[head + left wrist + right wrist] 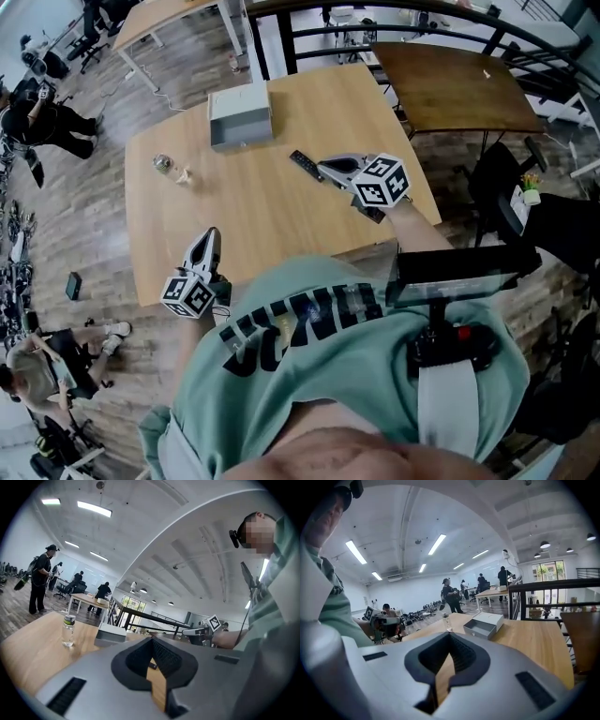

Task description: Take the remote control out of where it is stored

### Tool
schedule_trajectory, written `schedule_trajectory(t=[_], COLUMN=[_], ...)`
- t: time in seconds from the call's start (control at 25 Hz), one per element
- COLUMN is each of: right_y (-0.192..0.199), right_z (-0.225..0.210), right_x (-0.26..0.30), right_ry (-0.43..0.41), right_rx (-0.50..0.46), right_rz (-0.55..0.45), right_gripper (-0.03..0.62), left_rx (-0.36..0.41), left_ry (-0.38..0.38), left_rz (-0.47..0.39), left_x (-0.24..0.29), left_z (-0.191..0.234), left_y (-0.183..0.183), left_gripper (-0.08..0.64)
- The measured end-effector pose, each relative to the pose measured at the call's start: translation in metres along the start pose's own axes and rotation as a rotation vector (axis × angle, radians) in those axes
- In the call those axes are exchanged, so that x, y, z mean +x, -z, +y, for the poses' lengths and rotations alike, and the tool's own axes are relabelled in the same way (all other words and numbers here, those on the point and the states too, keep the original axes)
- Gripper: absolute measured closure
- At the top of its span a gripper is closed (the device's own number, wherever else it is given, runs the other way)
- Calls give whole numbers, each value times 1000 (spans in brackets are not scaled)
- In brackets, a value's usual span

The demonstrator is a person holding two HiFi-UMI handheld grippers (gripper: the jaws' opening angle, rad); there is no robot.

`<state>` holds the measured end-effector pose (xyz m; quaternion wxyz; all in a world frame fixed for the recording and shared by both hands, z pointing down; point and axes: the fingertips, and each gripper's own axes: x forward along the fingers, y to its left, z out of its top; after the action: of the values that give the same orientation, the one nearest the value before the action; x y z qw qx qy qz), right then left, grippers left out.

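The black remote control (pixel 306 165) lies flat on the wooden table (pixel 262 220), to the right of the open grey drawer box (pixel 240 118). My right gripper (pixel 322 167) points at the remote from the right, its tips just beside it. Its jaws are shut with nothing in them, as the right gripper view (pixel 449 637) also shows. My left gripper (pixel 212 233) hovers near the table's front edge, far from the remote. It is shut and holds nothing, as the left gripper view (pixel 151 640) confirms.
A small clear bottle (pixel 164 164) stands left of centre on the table, with a small pale object (pixel 184 175) beside it. A darker table (pixel 459 89) and a black railing (pixel 394 37) lie behind. People stand and sit around the room's left side (pixel 42 122).
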<state>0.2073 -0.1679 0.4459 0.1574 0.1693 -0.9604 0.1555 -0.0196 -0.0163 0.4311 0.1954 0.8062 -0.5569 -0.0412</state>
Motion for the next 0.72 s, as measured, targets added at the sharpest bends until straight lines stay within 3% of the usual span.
schedule_trajectory(t=[0.28,0.72], right_y=[19,0], right_z=[14,74], right_x=[9,56], right_ry=[-73,-5], right_rx=[67,64], right_rz=[-25,-13], right_gripper=[588,588], left_rx=[50,64], left_ry=[19,93], left_rz=[58,40], left_x=[8,-35], left_z=[-25,35], left_y=[0,-14], left_gripper=[575,575])
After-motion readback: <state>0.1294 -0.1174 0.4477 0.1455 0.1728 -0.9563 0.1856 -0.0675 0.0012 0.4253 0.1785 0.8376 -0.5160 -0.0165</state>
